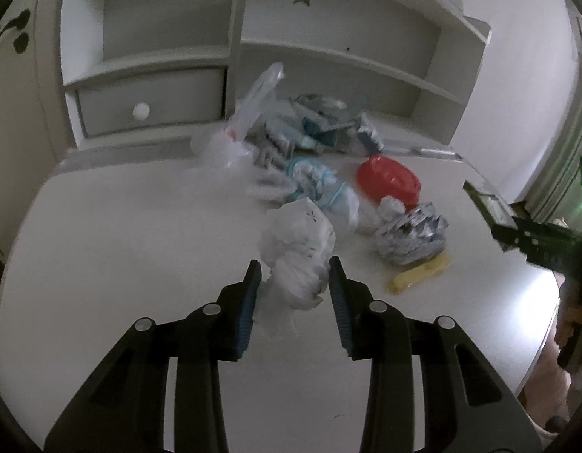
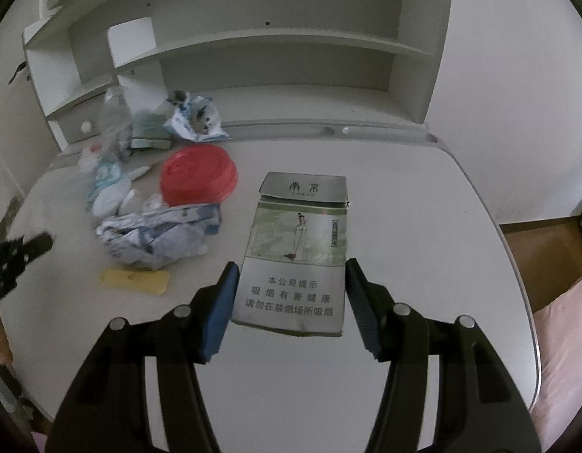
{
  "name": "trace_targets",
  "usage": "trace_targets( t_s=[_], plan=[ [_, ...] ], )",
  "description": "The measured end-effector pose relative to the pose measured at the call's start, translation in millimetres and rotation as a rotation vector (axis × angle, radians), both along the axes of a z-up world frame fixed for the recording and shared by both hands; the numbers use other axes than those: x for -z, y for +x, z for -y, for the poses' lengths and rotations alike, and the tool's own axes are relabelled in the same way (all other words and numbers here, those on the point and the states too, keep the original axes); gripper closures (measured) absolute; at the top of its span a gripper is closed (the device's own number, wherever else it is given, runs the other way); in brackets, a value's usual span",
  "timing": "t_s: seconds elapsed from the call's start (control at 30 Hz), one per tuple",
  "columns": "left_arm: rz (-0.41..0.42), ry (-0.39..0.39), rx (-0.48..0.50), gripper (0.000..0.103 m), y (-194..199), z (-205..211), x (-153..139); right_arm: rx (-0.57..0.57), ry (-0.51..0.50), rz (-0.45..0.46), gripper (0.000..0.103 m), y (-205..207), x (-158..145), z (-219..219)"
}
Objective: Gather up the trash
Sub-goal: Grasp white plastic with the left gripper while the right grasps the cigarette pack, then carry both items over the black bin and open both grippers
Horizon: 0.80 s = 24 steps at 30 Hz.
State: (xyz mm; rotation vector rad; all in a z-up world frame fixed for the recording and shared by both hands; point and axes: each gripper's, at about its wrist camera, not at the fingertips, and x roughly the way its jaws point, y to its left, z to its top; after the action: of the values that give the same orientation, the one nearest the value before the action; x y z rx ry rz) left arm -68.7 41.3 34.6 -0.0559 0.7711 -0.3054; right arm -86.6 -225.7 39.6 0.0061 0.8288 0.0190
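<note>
My left gripper (image 1: 294, 275) is shut on a crumpled white plastic bag (image 1: 298, 245), both blue pads pressed into its sides above the white desk (image 1: 121, 245). A flat cigarette pack (image 2: 298, 234) with green artwork and printed text is clamped between the pads of my right gripper (image 2: 291, 275), held lengthwise over the desk (image 2: 423, 226). At the right edge of the left wrist view the right gripper (image 1: 517, 234) shows with the pack (image 1: 490, 204). The left gripper (image 2: 19, 256) peeks in at the left edge of the right wrist view.
Loose trash lies on the desk: a red lid (image 1: 389, 179), a crumpled foil wrapper (image 1: 411, 238), a yellow scrap (image 1: 419, 275), a crushed bottle (image 1: 313, 185) and a clear bag (image 1: 249, 113). A shelf unit with a drawer (image 1: 147, 109) stands behind.
</note>
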Motion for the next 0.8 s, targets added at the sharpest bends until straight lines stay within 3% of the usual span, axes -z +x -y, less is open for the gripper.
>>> trace_targets(
  t_s=[0.27,0.37,0.47,0.57,0.67,0.8],
  plan=[
    [0.04,-0.001,0.024,0.067,-6,21,-20,-0.001,0.04,0.048,0.046,-14,-14,15],
    [0.046,0.005,0.023,0.068,-8,30,-23,-0.002,0.053,0.028,0.046,-12,-5,24],
    [0.04,0.023,0.043,0.068,-9,42,-25,0.004,0.119,0.015,0.046,-11,5,38],
    [0.05,0.018,0.087,0.068,-12,65,-36,0.009,0.191,0.058,0.046,-23,-7,63],
    [0.101,-0.006,0.218,0.068,-27,122,-61,0.036,0.24,0.131,0.046,-63,-37,113],
    [0.124,-0.013,0.538,0.068,-68,256,-76,0.183,0.258,0.181,0.046,-137,-52,200]
  ],
)
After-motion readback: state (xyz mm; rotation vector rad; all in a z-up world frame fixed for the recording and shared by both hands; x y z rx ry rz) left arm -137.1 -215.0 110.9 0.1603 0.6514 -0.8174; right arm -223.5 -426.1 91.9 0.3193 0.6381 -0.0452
